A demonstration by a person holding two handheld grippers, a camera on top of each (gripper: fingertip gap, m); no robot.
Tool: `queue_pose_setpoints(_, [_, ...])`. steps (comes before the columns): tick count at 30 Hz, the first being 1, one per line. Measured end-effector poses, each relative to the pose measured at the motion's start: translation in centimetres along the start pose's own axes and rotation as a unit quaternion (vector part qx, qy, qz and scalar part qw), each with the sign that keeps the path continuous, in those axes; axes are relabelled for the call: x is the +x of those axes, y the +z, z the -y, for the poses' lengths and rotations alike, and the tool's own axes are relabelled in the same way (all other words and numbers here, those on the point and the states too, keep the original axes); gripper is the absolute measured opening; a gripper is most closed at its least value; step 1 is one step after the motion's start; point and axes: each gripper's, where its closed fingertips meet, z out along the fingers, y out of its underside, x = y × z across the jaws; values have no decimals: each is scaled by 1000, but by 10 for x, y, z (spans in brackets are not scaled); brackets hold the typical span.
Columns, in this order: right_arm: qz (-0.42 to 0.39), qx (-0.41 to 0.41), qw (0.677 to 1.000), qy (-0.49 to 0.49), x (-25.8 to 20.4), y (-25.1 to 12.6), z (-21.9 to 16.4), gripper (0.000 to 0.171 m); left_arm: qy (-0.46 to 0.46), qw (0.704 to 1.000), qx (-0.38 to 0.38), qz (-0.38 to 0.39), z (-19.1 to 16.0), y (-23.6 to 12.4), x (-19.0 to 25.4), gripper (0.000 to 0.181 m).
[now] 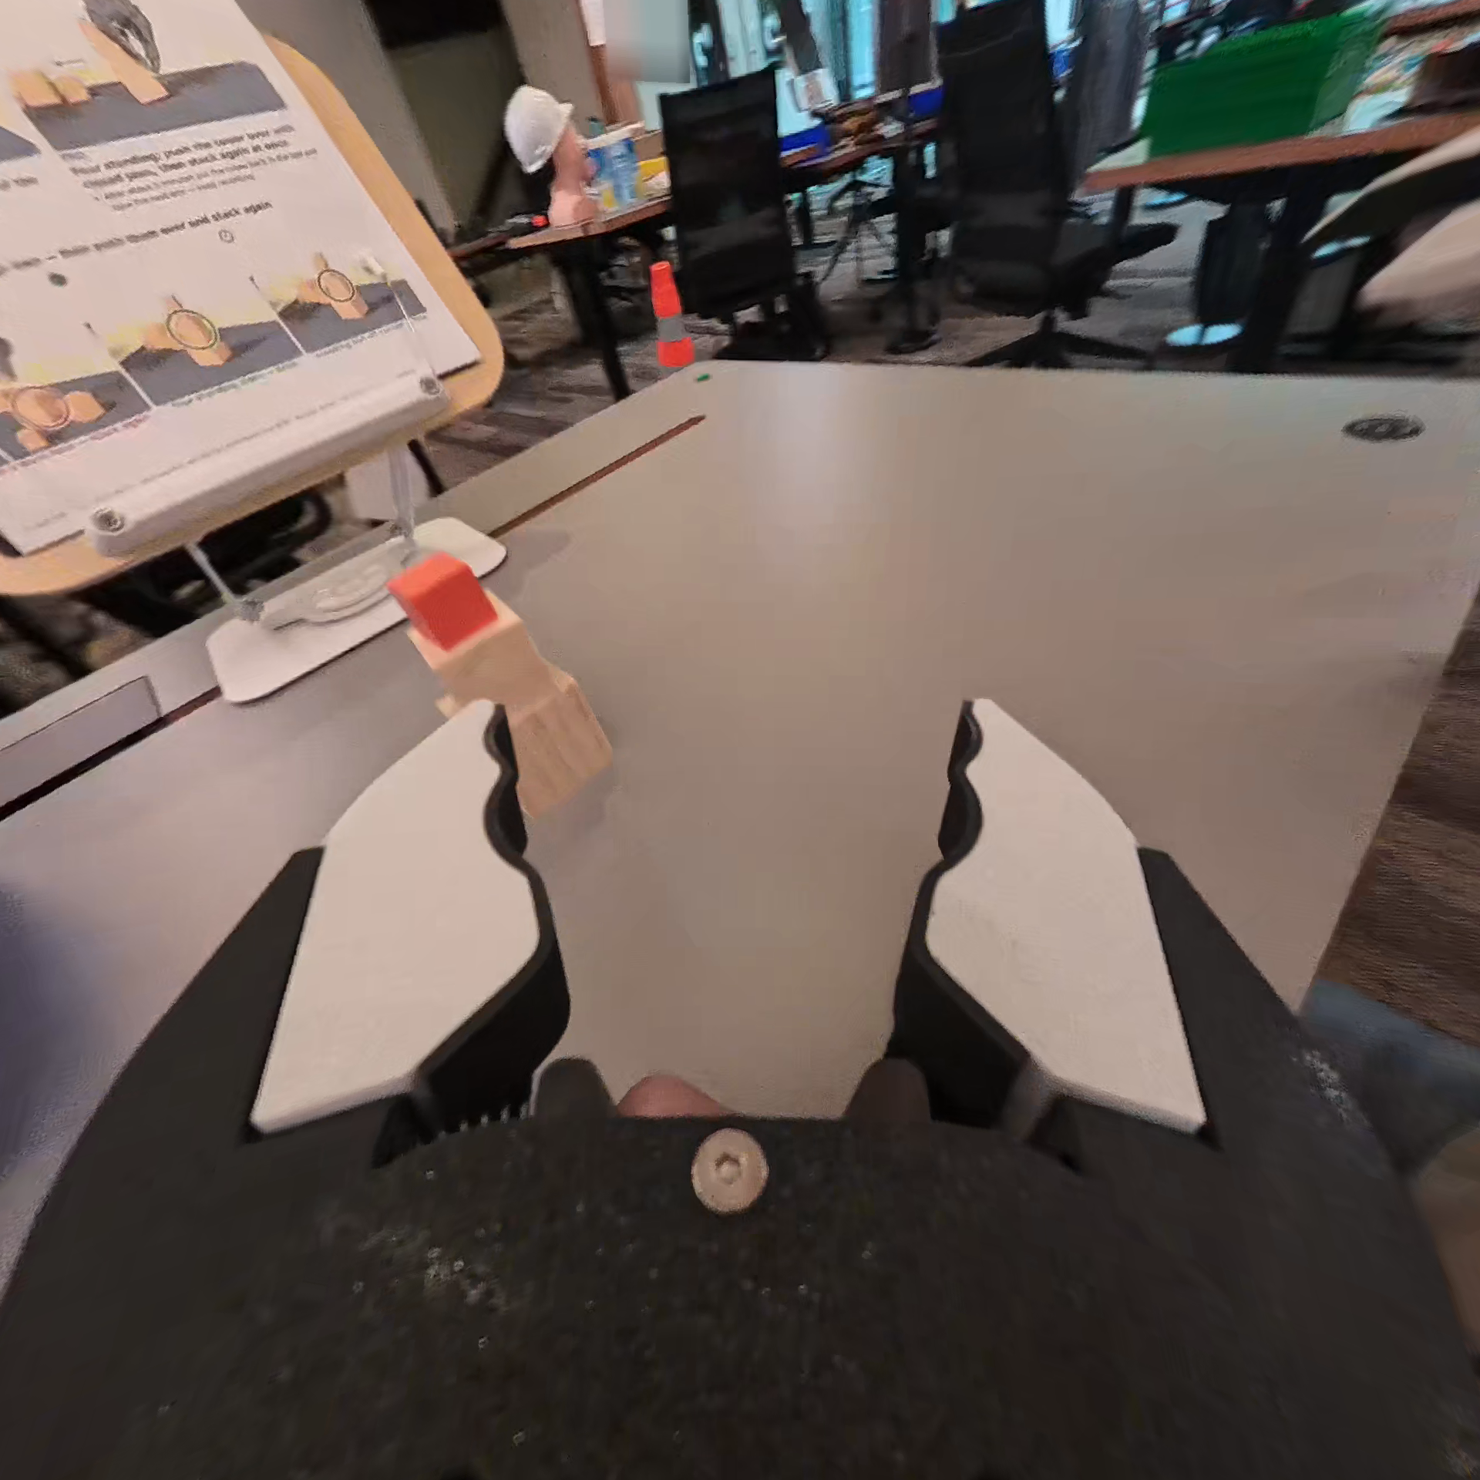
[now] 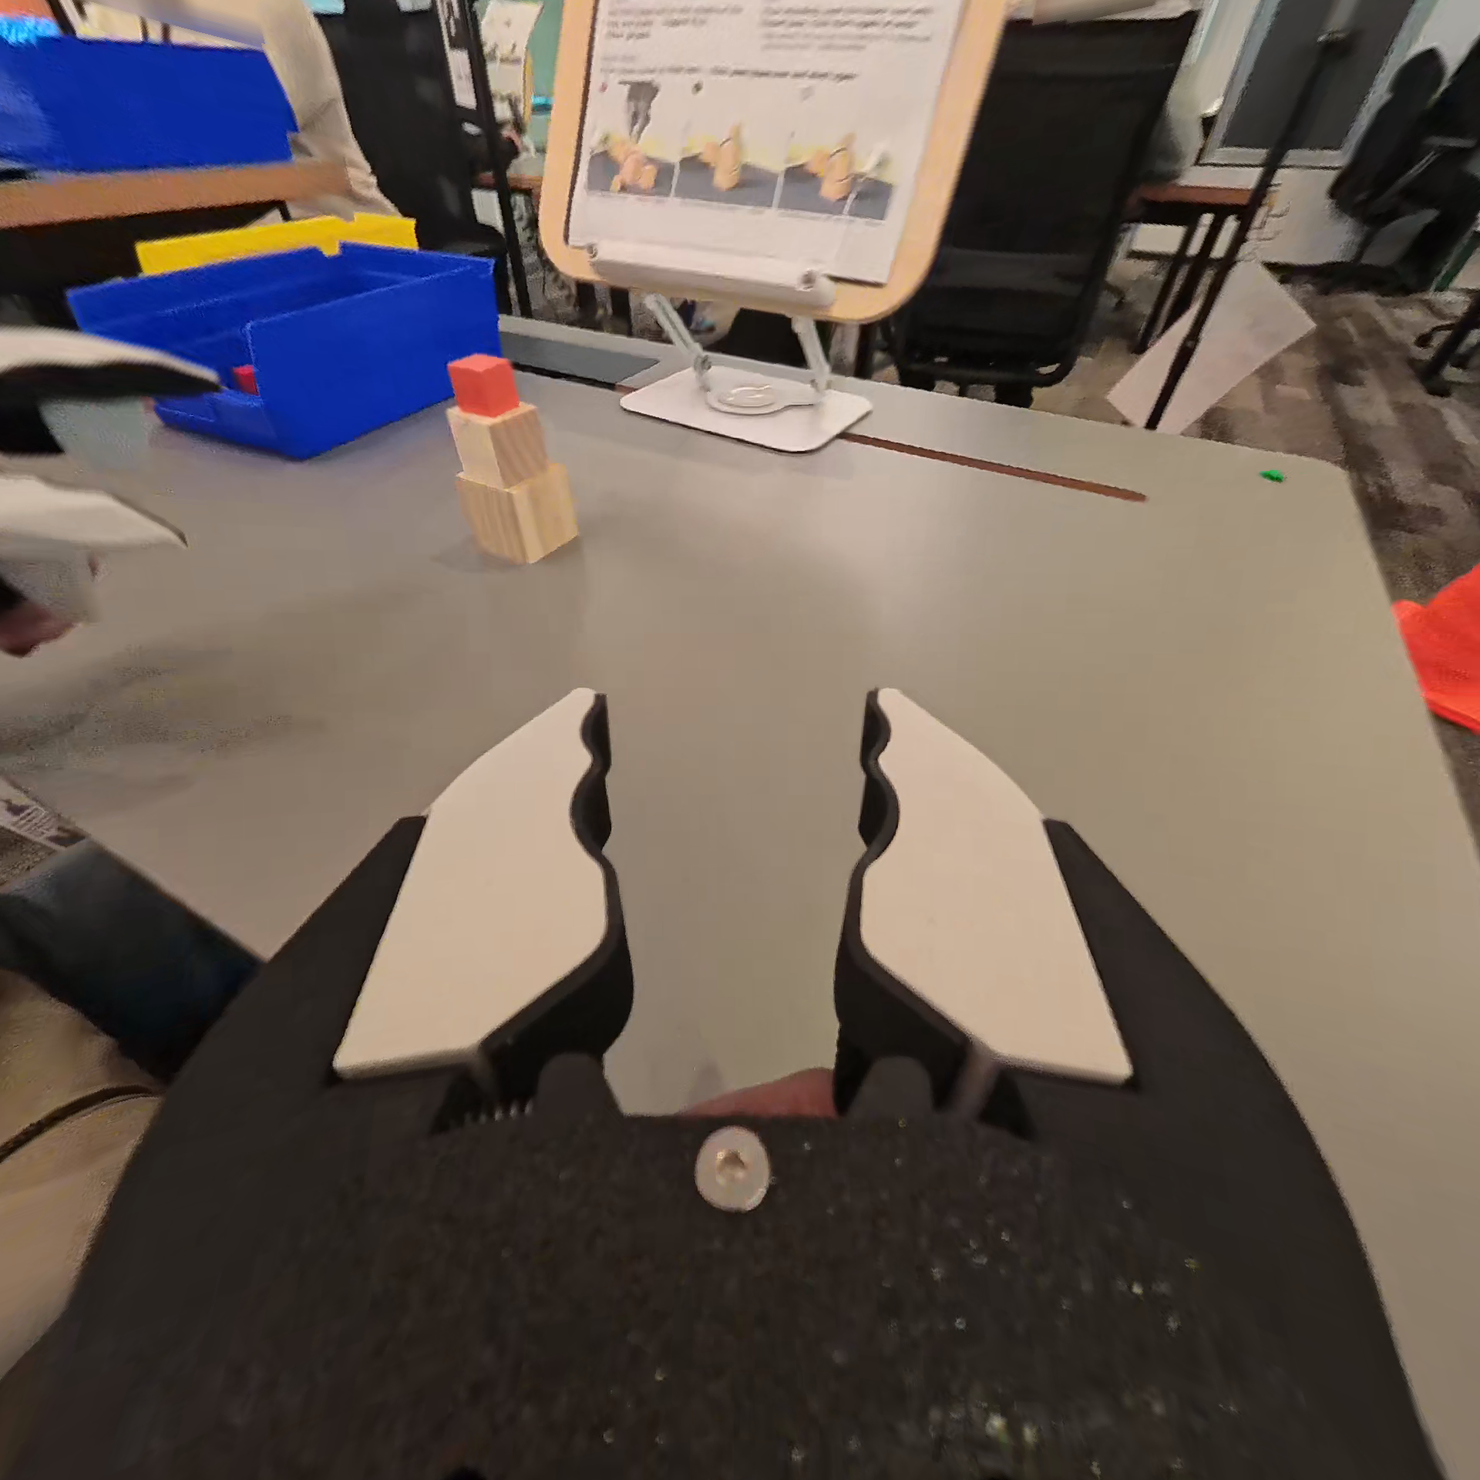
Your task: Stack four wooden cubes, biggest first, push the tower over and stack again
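A tower of three cubes stands on the grey table (image 2: pixel 801 593): a red cube (image 2: pixel 480 386) on a smaller wooden cube (image 2: pixel 498 444) on a larger wooden cube (image 2: pixel 519 512), each twisted a little. In the left wrist view the red cube (image 1: pixel 440 601) tops the tower, and the bottom cube (image 1: pixel 561 749) sits just beyond my left gripper's left fingertip. My left gripper (image 1: pixel 733 721) is open and empty; it also shows blurred at the left edge of the right wrist view (image 2: pixel 196 460). My right gripper (image 2: pixel 733 705) is open and empty, well short and to the right of the tower.
A blue bin (image 2: pixel 320 344) with a small red item inside stands behind and left of the tower, a yellow bin behind it. A document stand (image 2: pixel 745 408) with an instruction sheet is at the table's far edge. An orange cone (image 2: pixel 1441 649) is at the right edge.
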Motion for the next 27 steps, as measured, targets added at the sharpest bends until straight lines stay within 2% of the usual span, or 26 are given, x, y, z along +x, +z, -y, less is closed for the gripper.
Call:
queue_pose_setpoints(2, [-13, 6, 1000, -5, 9, -29, -15, 61, 11, 998, 4, 58, -11, -2, 13, 95])
queue_pose_setpoints(9, [-13, 33, 999, -4, 20, -108, -86, 64, 11, 994, 16, 111, -5, 3, 26, 86])
queue_pose_setpoints(12, [-27, 44, 998, 29, 23, -131, -148, 65, 11, 992, -6, 123, -6, 12, 22, 88])
queue_pose_setpoints(14, [-41, 15, 997, 63, 17, -133, -216, 65, 13, 992, -9, 128, -3, 14, 21, 86])
queue_pose_setpoints(18, [-23, -105, 988, 110, -13, -91, -391, 62, 23, 991, -20, 130, -4, 16, 18, 84])
queue_pose_setpoints(20, [5, -155, 982, 110, -24, -51, -474, 64, 20, 992, -22, 126, -5, 16, 16, 83])
queue_pose_setpoints(22, [46, -184, 975, 116, -28, -2, -546, 59, 17, 991, -31, 126, -7, 17, 11, 82])
queue_pose_setpoints(24, [95, -221, 964, 119, -27, 52, -606, 58, 11, 991, -42, 127, -8, 17, 4, 82])
queue_pose_setpoints(27, [146, -290, 942, 80, -14, 127, -672, 52, 4, 989, -56, 140, -8, 14, -9, 81])
